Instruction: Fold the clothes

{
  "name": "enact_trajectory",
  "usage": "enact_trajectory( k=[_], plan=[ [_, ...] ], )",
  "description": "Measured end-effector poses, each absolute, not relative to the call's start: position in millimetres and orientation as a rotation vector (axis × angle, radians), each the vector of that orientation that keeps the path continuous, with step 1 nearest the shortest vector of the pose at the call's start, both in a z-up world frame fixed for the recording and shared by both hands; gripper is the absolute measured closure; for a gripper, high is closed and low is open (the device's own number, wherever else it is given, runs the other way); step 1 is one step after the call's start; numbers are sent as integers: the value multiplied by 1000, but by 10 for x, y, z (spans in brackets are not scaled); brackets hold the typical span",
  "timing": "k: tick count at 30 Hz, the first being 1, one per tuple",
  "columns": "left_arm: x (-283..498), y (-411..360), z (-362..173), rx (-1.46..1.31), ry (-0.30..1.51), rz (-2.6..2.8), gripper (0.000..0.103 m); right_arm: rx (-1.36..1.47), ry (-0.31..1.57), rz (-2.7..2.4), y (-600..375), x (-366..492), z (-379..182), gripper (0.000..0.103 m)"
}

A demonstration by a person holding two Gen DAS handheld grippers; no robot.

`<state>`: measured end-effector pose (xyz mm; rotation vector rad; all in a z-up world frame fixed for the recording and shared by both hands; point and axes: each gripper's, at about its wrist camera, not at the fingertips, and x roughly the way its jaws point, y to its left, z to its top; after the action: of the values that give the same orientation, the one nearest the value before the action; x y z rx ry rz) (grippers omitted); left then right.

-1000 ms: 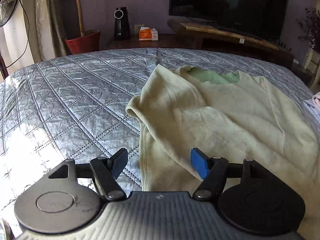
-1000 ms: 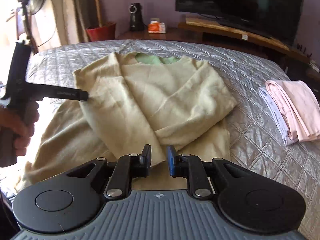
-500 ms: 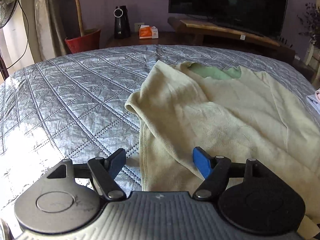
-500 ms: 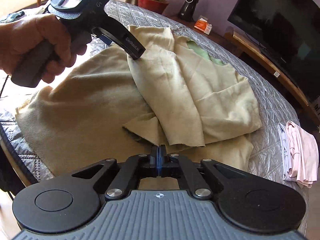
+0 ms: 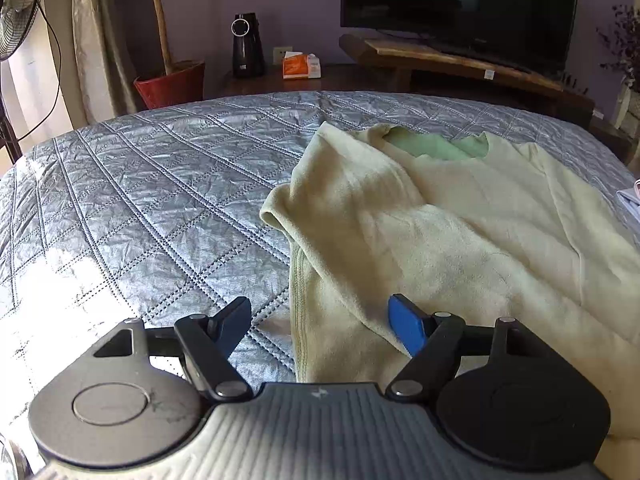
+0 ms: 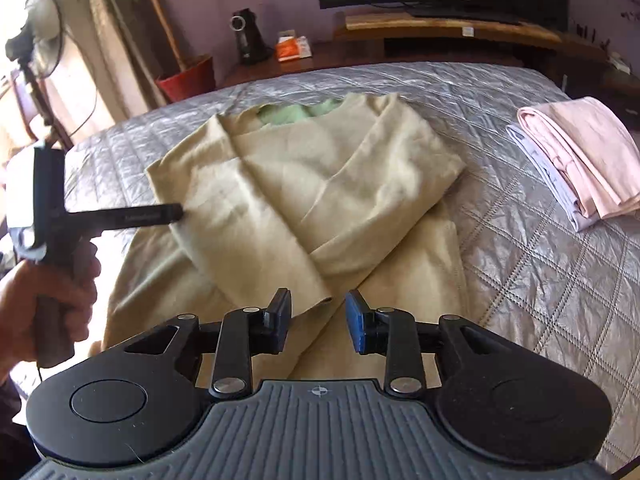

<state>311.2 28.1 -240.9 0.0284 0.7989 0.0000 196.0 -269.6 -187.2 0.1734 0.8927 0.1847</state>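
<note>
Quilted bed (image 6: 540, 264), yellow shirt (image 6: 320, 184) just beyond parted jaws.

The shirt (image 6: 320, 200) lies mid-quilt (image 6: 520, 264) — folded clothes (image 6: 580, 160) to its right, the television (image 5: 460, 4) behind.

One yellow garment (image 6: 320, 200), two folded clothes (image 6: 580, 160)
</note>
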Motion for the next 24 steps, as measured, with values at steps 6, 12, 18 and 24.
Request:
enact_trajectory(
  k=[6, 12, 18, 24],
  plan=[
    [3106, 267, -2406, 43, 795, -3, 30, 345, 970, 90, -2915, 2335, -2255, 65],
    [3105, 278, -2407, 47, 796, -7, 29, 299, 951, 134, -2801, 2280, -2294, 103],
    [3104, 287, -2403, 47, 800, 0, 26, 137, 937, 23, -2955, 2154, -2175, 103],
    [3088, 280, -2401, 58, 796, 1, 26, 370, 910, 107, -2973, 2241, -2222, 72]
  ],
)
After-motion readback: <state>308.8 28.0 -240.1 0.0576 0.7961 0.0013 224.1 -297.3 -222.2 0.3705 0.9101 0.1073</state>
